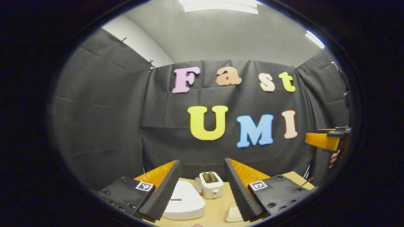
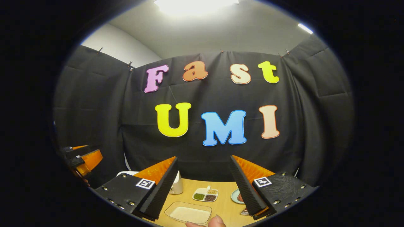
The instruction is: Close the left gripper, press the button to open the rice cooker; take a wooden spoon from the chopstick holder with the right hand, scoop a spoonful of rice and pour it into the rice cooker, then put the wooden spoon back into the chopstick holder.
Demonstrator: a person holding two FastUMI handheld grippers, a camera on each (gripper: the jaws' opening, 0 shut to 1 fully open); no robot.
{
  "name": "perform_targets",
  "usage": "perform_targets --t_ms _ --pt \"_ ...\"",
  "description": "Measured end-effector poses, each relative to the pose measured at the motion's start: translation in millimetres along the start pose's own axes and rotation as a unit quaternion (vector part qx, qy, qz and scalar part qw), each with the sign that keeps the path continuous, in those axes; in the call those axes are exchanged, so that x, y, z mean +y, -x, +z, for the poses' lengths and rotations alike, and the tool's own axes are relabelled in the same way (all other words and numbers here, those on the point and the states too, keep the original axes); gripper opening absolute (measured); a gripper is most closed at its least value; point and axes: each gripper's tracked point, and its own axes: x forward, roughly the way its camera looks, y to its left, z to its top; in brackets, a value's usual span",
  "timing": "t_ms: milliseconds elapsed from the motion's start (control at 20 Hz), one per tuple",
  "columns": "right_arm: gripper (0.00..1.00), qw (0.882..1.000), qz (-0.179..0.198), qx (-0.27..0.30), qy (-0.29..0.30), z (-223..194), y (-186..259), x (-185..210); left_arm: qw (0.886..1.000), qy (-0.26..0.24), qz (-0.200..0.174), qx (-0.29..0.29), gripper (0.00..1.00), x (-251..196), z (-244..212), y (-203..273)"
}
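Note:
My left gripper [image 1: 202, 160] is open and held above the table, its jaws wide apart with nothing between them. Below it, in the left gripper view, sits the white rice cooker [image 1: 184, 201] with its lid down. My right gripper [image 2: 203, 157] is open too and holds nothing. Under it lies a clear tray of white rice [image 2: 189, 213]. In the left gripper view the right gripper [image 1: 317, 137] hangs at the far right, held by a hand [image 1: 334, 159]. The left gripper [image 2: 86, 154] appears at the far left of the right gripper view. A thin brown stick [image 1: 307, 181] pokes up at the table's right edge.
A white toaster [image 1: 211, 184] and a small bottle [image 1: 198, 186] stand behind the cooker on the wooden table [image 1: 217, 208]. A divided dish of grains [image 2: 205, 194] and a small plate [image 2: 236, 196] lie beyond the rice tray. A fingertip [image 2: 216, 222] shows at the bottom edge.

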Motion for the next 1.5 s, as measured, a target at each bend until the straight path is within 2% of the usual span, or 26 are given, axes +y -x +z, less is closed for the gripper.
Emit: perform_targets --t_ms 100,200,250,350,400,600,850,900,1100,1250,1450,1500 --pt "0.98 1.0 0.004 0.0 0.007 0 0 9 1.0 0.004 0.014 0.017 0.72 15 -22 -15" --pt "0.98 1.0 0.005 -0.001 0.012 2 2 17 0.999 0.011 0.019 0.04 0.48 27 -49 -32" --pt "0.98 1.0 0.006 0.0 0.015 0 2 21 0.998 0.01 0.033 0.051 0.31 39 -64 -42" --pt "0.98 1.0 0.005 0.0 0.023 1 2 26 0.995 0.012 0.049 0.084 0.12 54 -98 -63" --pt "0.98 1.0 0.005 0.001 0.025 2 3 29 0.993 0.015 0.055 0.103 0.06 57 -116 -67" --pt "0.98 0.999 0.002 0.01 0.032 -6 2 37 0.982 0.018 0.088 0.165 0.08 73 -179 -92" --pt "0.98 0.999 0.001 0.028 0.044 -17 -3 46 0.97 0.004 0.108 0.22 0.06 82 -227 -111" --pt "1.0 0.999 0.001 0.028 0.046 -16 -4 47 0.966 0.007 0.112 0.231 0.08 85 -236 -113" --pt "0.98 0.998 0.002 0.033 0.048 -20 -7 49 0.945 0.024 0.128 0.3 0.08 91 -287 -121" --pt "0.98 0.998 0.002 0.038 0.044 -23 -8 49 0.934 0.017 0.138 0.33 0.09 95 -305 -128" --pt "0.98 0.998 -0.006 0.041 0.046 -25 -7 41 0.924 0.023 0.146 0.352 0.07 99 -322 -128" --pt "0.98 0.998 -0.008 0.041 0.045 -25 -7 39 0.927 0.022 0.147 0.344 0.11 100 -318 -131"
